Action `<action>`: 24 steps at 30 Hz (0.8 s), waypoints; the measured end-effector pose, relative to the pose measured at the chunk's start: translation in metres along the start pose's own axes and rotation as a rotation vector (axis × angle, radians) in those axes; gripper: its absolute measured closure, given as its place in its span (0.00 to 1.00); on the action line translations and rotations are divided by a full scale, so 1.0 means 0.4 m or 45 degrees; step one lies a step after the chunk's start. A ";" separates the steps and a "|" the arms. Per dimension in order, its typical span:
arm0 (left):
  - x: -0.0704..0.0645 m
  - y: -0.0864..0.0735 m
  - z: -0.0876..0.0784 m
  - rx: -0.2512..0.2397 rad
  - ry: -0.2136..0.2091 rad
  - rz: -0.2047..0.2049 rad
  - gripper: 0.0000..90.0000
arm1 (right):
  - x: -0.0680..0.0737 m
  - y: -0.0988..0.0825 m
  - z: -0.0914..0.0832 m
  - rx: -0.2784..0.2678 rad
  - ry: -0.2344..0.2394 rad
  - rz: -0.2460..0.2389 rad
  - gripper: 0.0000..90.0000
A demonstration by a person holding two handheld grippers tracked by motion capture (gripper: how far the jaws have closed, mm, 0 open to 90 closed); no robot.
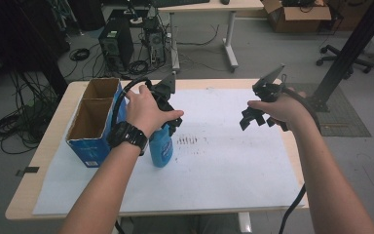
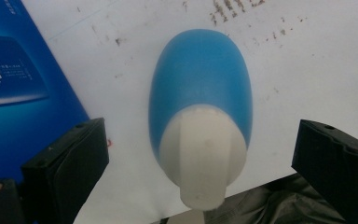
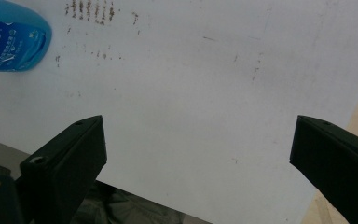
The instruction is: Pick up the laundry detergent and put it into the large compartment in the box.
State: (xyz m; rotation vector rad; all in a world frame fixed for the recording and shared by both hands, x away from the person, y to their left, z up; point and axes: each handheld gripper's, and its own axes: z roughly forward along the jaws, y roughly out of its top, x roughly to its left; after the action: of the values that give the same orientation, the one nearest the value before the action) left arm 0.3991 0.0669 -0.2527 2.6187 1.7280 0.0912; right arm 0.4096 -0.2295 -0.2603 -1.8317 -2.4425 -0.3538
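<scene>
In the high view the blue bottle (image 1: 161,148) stands upright on the white paper sheet (image 1: 224,161), just beside the open blue cardboard box (image 1: 93,122), with the left gripper (image 1: 168,105) held right above it and the right gripper (image 1: 255,117) hovering well apart over the sheet. The left gripper view looks down on the bottle's white cap (image 2: 201,154), which sits between the two widely spread jaws with neither touching it, so this gripper is released. In the right gripper view the jaws are likewise spread wide over bare paper, grasping nothing, and the bottle lies far off at the upper left corner (image 3: 11,39).
</scene>
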 end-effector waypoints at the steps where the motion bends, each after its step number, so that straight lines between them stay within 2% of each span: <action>1: 0.000 0.000 0.000 0.000 0.000 0.000 0.04 | 0.000 0.000 0.000 0.000 0.000 0.000 0.04; 24: -0.010 0.003 0.076 0.039 0.022 -0.009 0.04 | -0.010 -0.006 0.024 0.008 0.012 0.004 0.04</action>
State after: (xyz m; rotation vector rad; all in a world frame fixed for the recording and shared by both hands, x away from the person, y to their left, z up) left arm 0.4002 0.0639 -0.2833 2.6407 1.7585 0.0881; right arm 0.4094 -0.2319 -0.2707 -1.8267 -2.4315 -0.3537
